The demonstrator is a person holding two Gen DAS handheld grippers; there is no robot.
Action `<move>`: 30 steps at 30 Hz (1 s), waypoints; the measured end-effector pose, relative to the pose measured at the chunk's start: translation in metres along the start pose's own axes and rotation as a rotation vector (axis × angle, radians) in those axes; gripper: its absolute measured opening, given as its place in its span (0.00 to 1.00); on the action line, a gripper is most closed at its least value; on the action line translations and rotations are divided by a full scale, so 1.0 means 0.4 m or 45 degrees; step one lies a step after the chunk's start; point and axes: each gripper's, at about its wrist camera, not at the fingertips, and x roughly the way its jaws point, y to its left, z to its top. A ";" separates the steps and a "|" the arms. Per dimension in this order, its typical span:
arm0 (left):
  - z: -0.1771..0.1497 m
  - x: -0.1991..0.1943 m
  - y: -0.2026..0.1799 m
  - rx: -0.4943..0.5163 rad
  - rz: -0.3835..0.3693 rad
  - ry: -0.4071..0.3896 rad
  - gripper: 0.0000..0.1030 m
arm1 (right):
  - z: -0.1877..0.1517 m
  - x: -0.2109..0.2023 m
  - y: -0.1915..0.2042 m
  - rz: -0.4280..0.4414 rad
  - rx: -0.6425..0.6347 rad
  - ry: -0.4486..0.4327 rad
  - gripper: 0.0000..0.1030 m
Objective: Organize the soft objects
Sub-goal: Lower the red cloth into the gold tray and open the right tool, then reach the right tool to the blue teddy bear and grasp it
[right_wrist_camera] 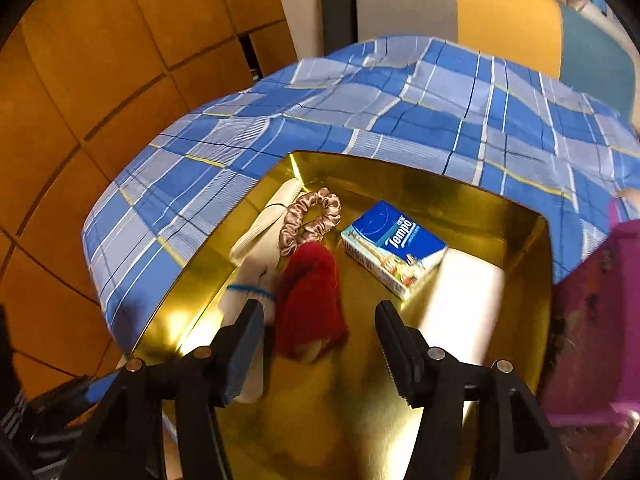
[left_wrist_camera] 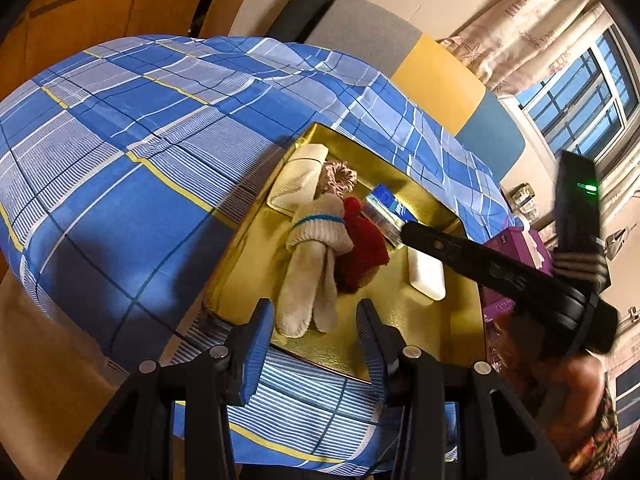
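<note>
While both grippers' fingers stand apart and empty, the right gripper [right_wrist_camera: 316, 344] should straddle the red knit hat [right_wrist_camera: 310, 300] squarely inside the gold tray [right_wrist_camera: 500, 208].

Gold tray [left_wrist_camera: 440, 336] lay on the plaid bedcover, holding the soft things. Cream socks [left_wrist_camera: 310, 276], rolled, blue-banded at the cuff, lay lengthwise left of centre. Red knit piece [right_wrist_camera: 310, 300] touched their right side. Pink satin scrunchie [right_wrist_camera: 310, 218] sat just behind it, against a folded cream cloth [left_wrist_camera: 298, 180]. Blue tissue pack [right_wrist_camera: 394, 250] lay flat, right of the scrunchie. White pad [left_wrist_camera: 427, 274] lay near the pack.
</note>
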 end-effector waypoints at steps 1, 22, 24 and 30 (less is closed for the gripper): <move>-0.001 0.000 -0.004 0.001 -0.004 0.001 0.41 | -0.008 -0.019 0.005 0.001 -0.014 -0.005 0.58; -0.075 0.025 -0.211 0.179 -0.151 0.057 0.42 | -0.180 -0.499 -0.222 -0.201 0.080 -0.447 0.62; -0.085 0.030 -0.240 0.206 -0.177 0.070 0.42 | -0.207 -0.530 -0.299 -0.279 0.152 -0.457 0.62; -0.122 0.034 -0.327 0.311 -0.242 0.091 0.42 | -0.302 -0.561 -0.515 -0.437 0.382 -0.417 0.62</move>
